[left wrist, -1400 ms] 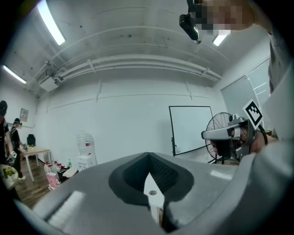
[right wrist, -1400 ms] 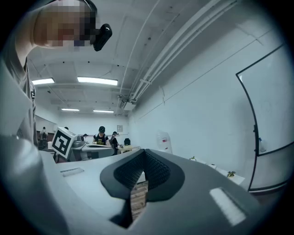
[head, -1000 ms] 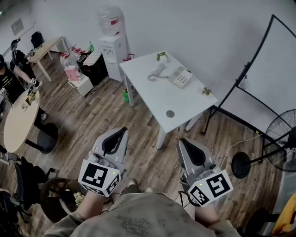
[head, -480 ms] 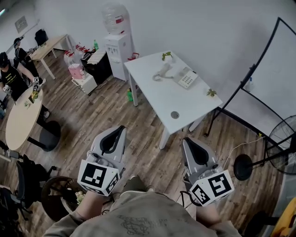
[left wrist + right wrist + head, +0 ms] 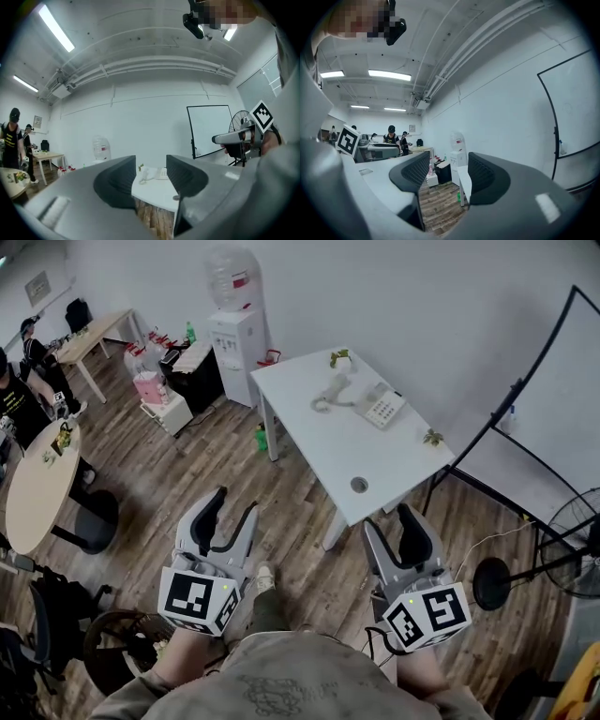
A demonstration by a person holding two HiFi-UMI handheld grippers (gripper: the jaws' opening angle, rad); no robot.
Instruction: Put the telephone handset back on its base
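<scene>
One handset (image 5: 330, 388), one base (image 5: 382, 410), one table (image 5: 323, 448)

Soft, even light from ceiling strip lights (image 5: 56, 29); fisheye bending, dark vignetted edges.

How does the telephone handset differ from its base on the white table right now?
The handset is a slim, curved bar, while the base is a broader, squarish block with a keypad. The handset lies flat on the tabletop to the base's left in the head view, not seated on the base. Both are pale and rest on the white table.
</scene>
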